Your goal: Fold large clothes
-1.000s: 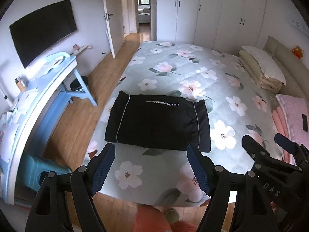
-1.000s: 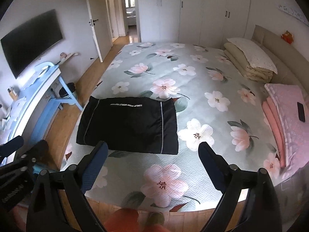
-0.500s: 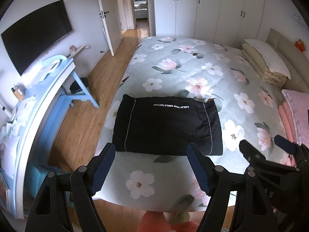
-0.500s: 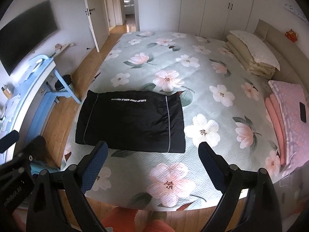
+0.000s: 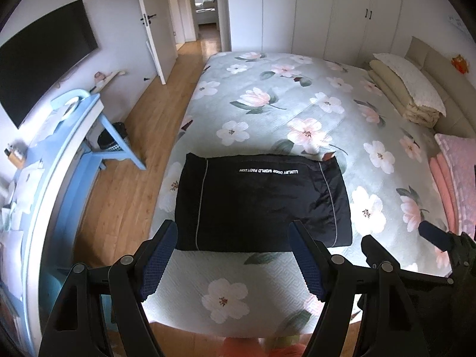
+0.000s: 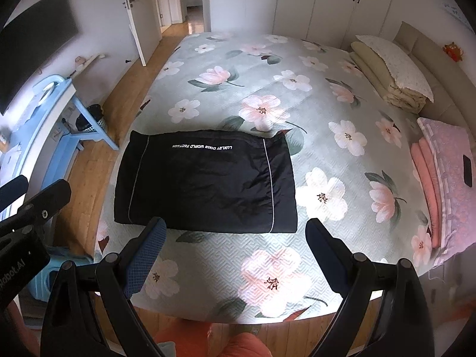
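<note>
Both tongs hang above the near edge of the bed, and neither is touching anything. Left tongs [image 5: 232, 255], blue-padded, are spread wide and hold nothing; right tongs [image 6: 235, 255] are just as wide apart and equally bare. Between them and beyond lies the black folded garment with thin white piping and a line of white lettering [image 5: 261, 202], a flat rectangle resting on the pale green flowered bedspread [image 5: 297, 104], near the bed's near-left corner. Over on the far right, a stack of cream folded quilts with a speckled pillow on top [image 6: 389, 71] sits against the beige headboard. Nearer on the right, a pink folded blanket pile [image 6: 440, 178] carries a small dark phone-like object [image 6: 467, 170]. On the left stands a light blue desk [image 5: 59, 160], cluttered, its items too blurred to name, with a dark mesh bin [image 5: 114, 138] on the wooden floor beneath it.
</note>
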